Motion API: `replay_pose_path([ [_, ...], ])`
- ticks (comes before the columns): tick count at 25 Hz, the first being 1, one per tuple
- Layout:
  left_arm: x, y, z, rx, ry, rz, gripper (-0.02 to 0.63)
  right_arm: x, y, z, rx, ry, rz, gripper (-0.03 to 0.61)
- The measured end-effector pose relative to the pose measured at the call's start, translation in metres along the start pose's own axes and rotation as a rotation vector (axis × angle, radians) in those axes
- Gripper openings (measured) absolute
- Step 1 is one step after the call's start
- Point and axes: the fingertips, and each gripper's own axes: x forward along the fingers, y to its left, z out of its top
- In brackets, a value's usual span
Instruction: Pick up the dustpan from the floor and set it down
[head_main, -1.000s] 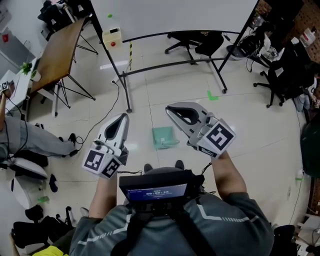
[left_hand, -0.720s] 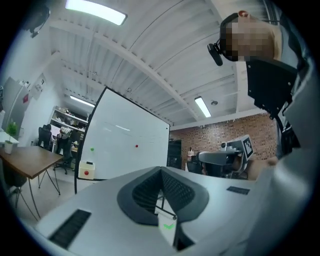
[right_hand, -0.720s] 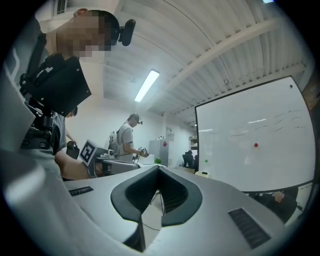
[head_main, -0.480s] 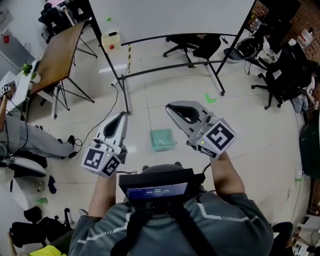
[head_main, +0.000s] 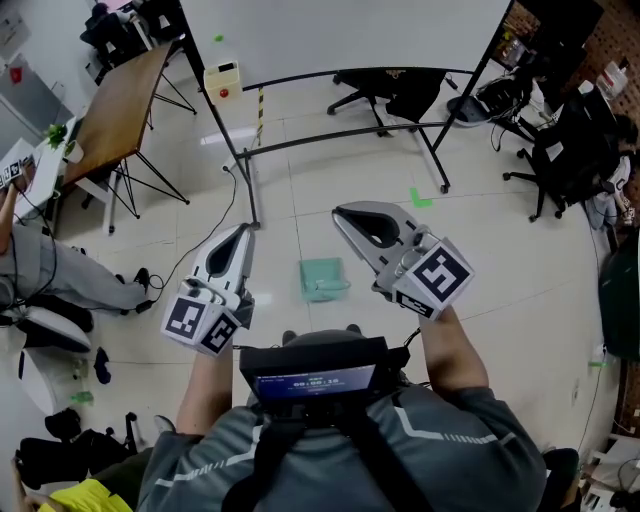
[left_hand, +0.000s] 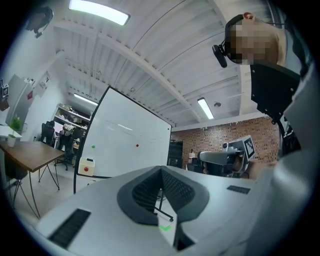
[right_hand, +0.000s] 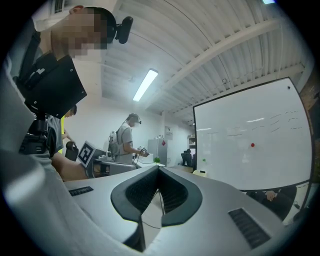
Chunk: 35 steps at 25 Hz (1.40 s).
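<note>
On the floor (head_main: 520, 300), a green dustpan (head_main: 323, 277), apart from left claw (head_main: 243, 236) and right claw (head_main: 346, 216), both pressed together, empty

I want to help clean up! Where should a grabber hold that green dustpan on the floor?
The dustpan lies flat on the floor, so probably come straight down and pinch the raised edge nearest the person, which seems thicker than the rest. Put one jaw inside it and one outside. No handle can be made out from here.
</note>
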Motion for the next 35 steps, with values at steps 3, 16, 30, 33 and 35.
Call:
replay_pose_path([
  [3, 0.000, -0.008, -0.001, 0.000, 0.001, 0.010, 0.032, -0.009, 0.001, 0.002, 0.003, 0.004, -0.001, 0.014],
  [16, 0.029, -0.041, -0.011, 0.022, 0.002, 0.045, 0.032, -0.049, -0.029, 0.000, -0.001, -0.015, 0.023, 0.014],
  [30, 0.040, -0.068, -0.011, 0.037, 0.003, 0.057, 0.032, -0.079, -0.045, 0.003, 0.006, -0.031, 0.018, 0.014],
  [33, 0.040, -0.068, -0.011, 0.037, 0.001, 0.070, 0.032, -0.081, -0.048, 0.003, 0.007, -0.032, 0.020, 0.014],
  [35, 0.041, -0.067, -0.010, 0.037, 0.000, 0.073, 0.032, -0.080, -0.049, 0.003, 0.009, -0.031, 0.023, 0.014],
])
